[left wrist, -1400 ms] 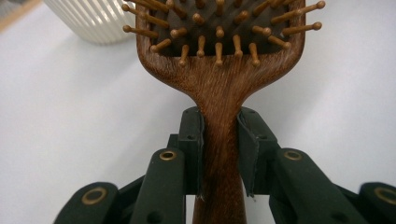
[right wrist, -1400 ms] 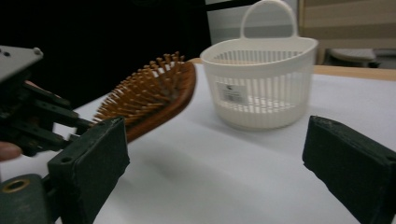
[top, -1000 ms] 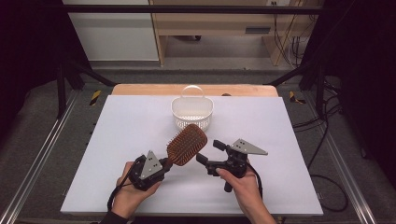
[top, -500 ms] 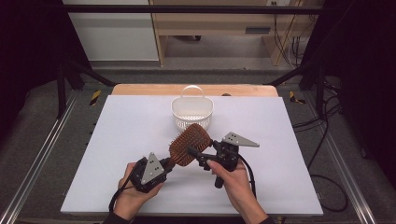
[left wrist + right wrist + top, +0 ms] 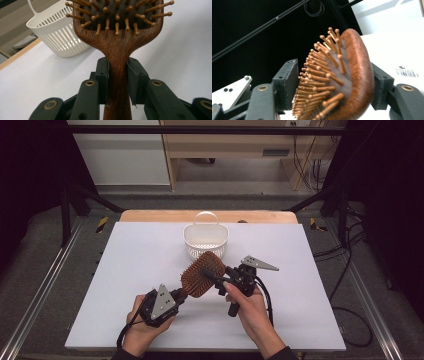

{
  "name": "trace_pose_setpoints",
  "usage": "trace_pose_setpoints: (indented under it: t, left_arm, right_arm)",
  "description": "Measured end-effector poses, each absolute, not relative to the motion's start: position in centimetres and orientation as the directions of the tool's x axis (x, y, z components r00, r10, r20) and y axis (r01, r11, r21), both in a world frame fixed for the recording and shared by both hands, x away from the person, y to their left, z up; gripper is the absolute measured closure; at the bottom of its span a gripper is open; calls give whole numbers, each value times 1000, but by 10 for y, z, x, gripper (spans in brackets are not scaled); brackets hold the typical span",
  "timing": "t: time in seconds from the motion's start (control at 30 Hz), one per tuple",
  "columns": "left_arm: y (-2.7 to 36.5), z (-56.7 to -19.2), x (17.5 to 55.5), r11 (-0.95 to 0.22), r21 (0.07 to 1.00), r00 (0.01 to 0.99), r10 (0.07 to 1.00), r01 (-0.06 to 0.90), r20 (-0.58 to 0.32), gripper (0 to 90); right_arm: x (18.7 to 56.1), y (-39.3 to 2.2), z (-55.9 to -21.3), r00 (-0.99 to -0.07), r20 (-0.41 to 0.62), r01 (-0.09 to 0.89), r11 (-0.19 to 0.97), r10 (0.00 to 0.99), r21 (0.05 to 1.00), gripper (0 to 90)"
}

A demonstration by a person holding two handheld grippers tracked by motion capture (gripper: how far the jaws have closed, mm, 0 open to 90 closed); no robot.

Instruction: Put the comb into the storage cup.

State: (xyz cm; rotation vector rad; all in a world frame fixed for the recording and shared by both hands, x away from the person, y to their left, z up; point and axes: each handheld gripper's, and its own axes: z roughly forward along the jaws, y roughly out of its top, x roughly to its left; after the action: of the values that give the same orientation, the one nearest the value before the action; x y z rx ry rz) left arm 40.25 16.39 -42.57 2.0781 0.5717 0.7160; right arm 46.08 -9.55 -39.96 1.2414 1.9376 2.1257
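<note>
left tool point(image 5: 176, 295) clamps hairbrush point(image 5: 202, 274) handle; right tool point(image 5: 218, 279) jaws just closing around brush head, bristle-side gap remains; basket point(image 5: 205, 240) near behind.

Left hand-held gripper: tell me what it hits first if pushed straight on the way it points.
Probably the white slotted basket, just past the wooden hairbrush clamped in the left hand-held gripper; depth is unclear.

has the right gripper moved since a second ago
Yes. In the high view the right gripper has shifted left and up the frame, toward the white basket; its jaws have been closing around the hairbrush head.
</note>
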Motion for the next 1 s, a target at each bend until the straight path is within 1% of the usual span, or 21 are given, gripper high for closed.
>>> trace_pose_setpoints:
  t: [0.17,0.3,0.47,0.63,0.8,1.0]
  left_arm:
    - [166,-425,403,-526,840,732,624,134,274,724]
    - [168,-425,403,-519,844,731,627,133,270,724]
    - [169,-426,403,-512,849,730,629,131,267,725]
    - [169,-426,403,-509,850,730,630,134,263,725]
    - [170,-428,405,-486,860,744,629,153,224,725]
    - [170,-429,406,-481,862,746,631,161,213,724]
  right_arm:
    - [462,-94,-398,-690,542,487,-246,480,838,383]
    - [462,-93,-397,-690,557,492,-265,462,829,441]
    - [460,-92,-393,-701,551,481,-270,453,834,486]
    - [457,-90,-390,-705,532,467,-257,469,846,506]
    - [455,-88,-388,-711,516,455,-248,477,855,518]
    - [455,-86,-387,-709,511,454,-240,486,858,525]
